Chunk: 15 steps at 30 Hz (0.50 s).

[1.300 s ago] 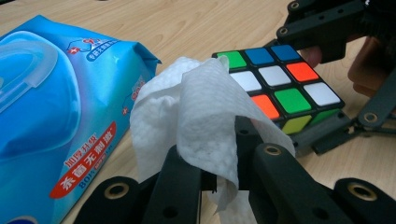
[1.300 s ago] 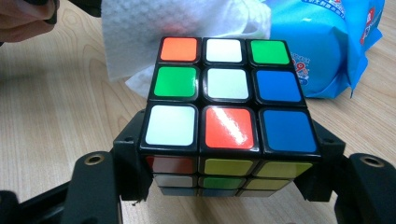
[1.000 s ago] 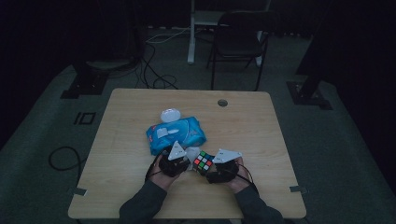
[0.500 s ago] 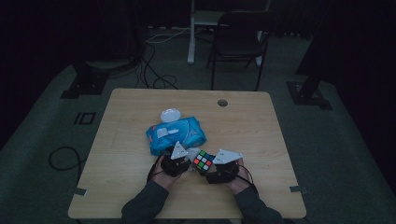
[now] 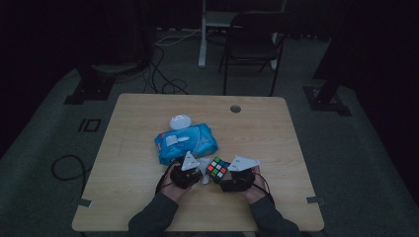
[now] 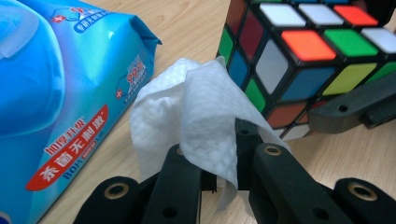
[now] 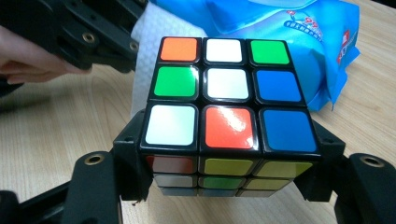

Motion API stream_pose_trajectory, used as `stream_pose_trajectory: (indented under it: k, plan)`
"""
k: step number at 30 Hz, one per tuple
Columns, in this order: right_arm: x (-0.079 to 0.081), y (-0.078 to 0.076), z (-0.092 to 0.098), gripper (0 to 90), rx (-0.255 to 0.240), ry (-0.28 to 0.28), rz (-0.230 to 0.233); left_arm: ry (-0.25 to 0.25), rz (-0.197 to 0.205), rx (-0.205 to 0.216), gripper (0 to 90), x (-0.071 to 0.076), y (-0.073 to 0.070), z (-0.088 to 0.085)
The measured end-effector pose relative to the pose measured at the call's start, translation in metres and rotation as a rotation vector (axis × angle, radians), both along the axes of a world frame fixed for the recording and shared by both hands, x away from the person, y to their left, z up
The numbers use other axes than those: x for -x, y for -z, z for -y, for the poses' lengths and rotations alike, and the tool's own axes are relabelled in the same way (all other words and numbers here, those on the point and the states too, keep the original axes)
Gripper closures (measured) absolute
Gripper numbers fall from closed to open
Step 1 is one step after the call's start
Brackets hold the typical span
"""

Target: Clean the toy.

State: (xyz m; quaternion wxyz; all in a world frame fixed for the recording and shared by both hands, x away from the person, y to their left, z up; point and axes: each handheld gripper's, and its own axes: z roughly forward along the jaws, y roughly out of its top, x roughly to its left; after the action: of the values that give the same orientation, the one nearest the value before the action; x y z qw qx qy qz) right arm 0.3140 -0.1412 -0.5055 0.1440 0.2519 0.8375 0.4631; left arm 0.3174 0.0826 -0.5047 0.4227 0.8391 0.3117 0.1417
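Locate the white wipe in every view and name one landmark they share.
High view: white wipe low centre, between the two tongs.
Left gripper view: wipe centre, pinched in the left tongs.
Right gripper view: wipe upper left, behind the cube.
Shared landmark: blue wipes pack.

There was one puzzle cube (image 5: 218, 168), one white wipe (image 6: 201, 112), one blue pack of wipes (image 5: 185, 142) and one small round white lid (image 5: 181, 121) on the single wooden surface (image 5: 128, 123). Two grippers were there, left (image 5: 200, 175) and right (image 5: 220, 183), and one chair (image 5: 254, 44) stood behind.
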Motion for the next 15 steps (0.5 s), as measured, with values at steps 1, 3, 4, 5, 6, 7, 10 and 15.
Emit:
stream_pose_trajectory:
  k: [1, 3, 4, 5, 6, 7, 10, 15]
  plan:
    - [0.0, 0.0, 0.0, 34.7, 0.001, 0.0, -0.003, 0.001, 0.001, 0.004, 85.4, 0.0, -0.001, -0.001]
    - [0.0, 0.001, -0.001, 34.7, 0.002, -0.007, -0.009, 0.0, 0.006, 0.016, 85.5, 0.0, -0.003, -0.001]
    - [0.0, 0.002, -0.002, 34.7, 0.004, -0.008, -0.007, 0.0, 0.006, 0.021, 85.5, -0.001, -0.004, -0.002]
    - [0.0, 0.002, -0.002, 34.7, 0.005, -0.016, -0.009, -0.003, 0.009, 0.028, 85.5, -0.001, -0.005, -0.002]
    - [0.001, 0.003, -0.003, 34.7, 0.008, -0.02, -0.009, -0.004, 0.011, 0.03, 85.5, -0.001, -0.006, -0.002]
    - [0.002, 0.003, -0.005, 34.7, 0.01, -0.023, -0.01, -0.005, 0.014, 0.033, 85.5, -0.001, -0.007, -0.002]
    - [0.002, 0.005, -0.008, 34.6, 0.013, -0.028, -0.016, -0.009, 0.017, 0.048, 85.5, -0.001, -0.01, -0.004]
    - [0.002, 0.008, -0.01, 34.7, 0.024, -0.025, -0.025, -0.009, 0.031, 0.09, 85.5, 0.001, -0.017, -0.006]
